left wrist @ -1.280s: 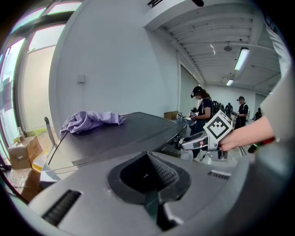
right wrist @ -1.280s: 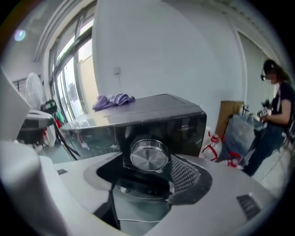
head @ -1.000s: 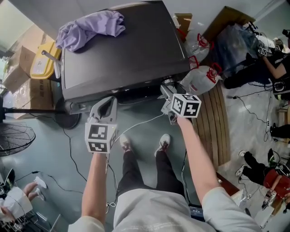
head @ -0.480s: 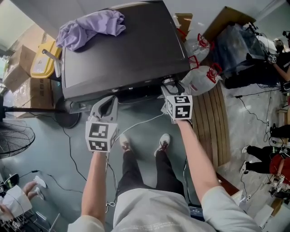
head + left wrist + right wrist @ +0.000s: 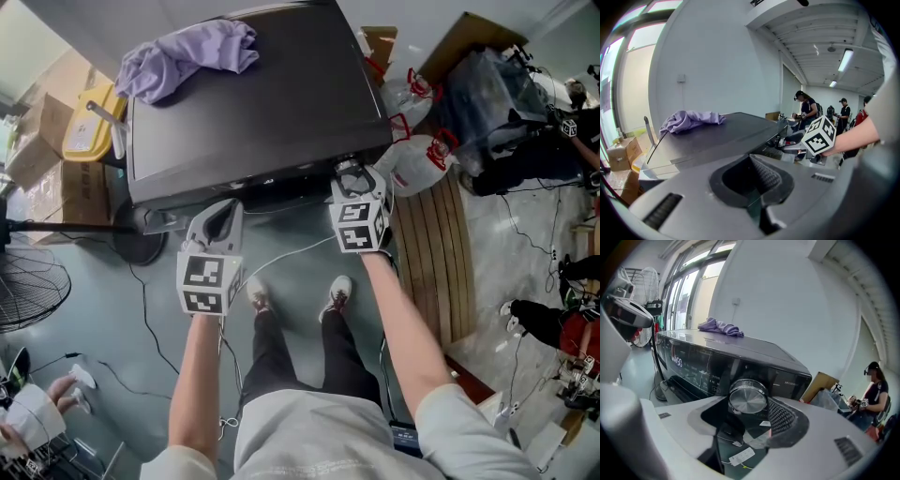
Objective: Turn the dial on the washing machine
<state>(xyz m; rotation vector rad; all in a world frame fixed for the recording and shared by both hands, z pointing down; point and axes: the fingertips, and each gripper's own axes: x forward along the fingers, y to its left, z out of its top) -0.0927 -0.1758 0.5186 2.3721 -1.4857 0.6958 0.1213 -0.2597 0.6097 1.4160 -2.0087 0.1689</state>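
The dial (image 5: 747,397) sits at the right end of the washing machine's (image 5: 253,103) dark front panel, at about 1 o'clock from the person's shoes in the head view. It stands between the jaws of the right gripper (image 5: 350,174). Those jaws have just been closing, and the ribbed pad at the dial's 3 o'clock side now lies against its rim, so the gripper looks clamped on the dial.

A second ago that gripper's marker cube (image 5: 359,223) leaned toward 3 o'clock. Now it is rolled round and sits square over the wrist. Rolling while gripped suggests the turn is under way or largely made, though the dial's setting can't be read.

At 9 o'clock of the right gripper, the left gripper (image 5: 220,217) hangs in the same spot as before, jaws apart with nothing in them. The purple cloth (image 5: 187,56) lies unmoved at 11 o'clock on the lid.
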